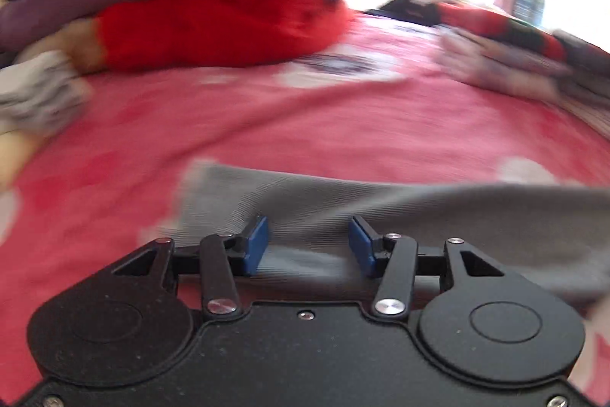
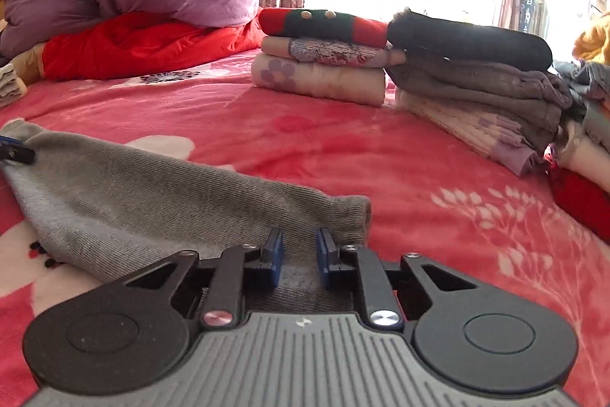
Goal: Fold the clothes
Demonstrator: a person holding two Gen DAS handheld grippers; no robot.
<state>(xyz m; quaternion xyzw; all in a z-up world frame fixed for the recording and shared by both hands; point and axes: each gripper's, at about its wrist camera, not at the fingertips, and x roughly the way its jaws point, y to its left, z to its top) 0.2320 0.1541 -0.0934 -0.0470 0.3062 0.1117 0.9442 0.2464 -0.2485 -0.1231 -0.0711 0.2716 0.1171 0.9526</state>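
A pink floral bed (image 2: pixel 381 155) carries 2 stacks of folded clothes (image 2: pixel 324 63) at the back. A grey garment (image 2: pixel 152 193) lies flat near the front. The right gripper (image 2: pixel 299 250) and left gripper (image 1: pixel 309 245) hover over its edge, fingers spread.

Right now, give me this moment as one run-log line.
step: fold grey garment | left gripper: open, over one end | right gripper: open, at other end | garment: flat on pink blanket | folded stacks: behind

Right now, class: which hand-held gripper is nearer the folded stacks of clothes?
Right. The right hand-held gripper sits at the grey garment's end facing the stacks; the left hand-held gripper works its far end.
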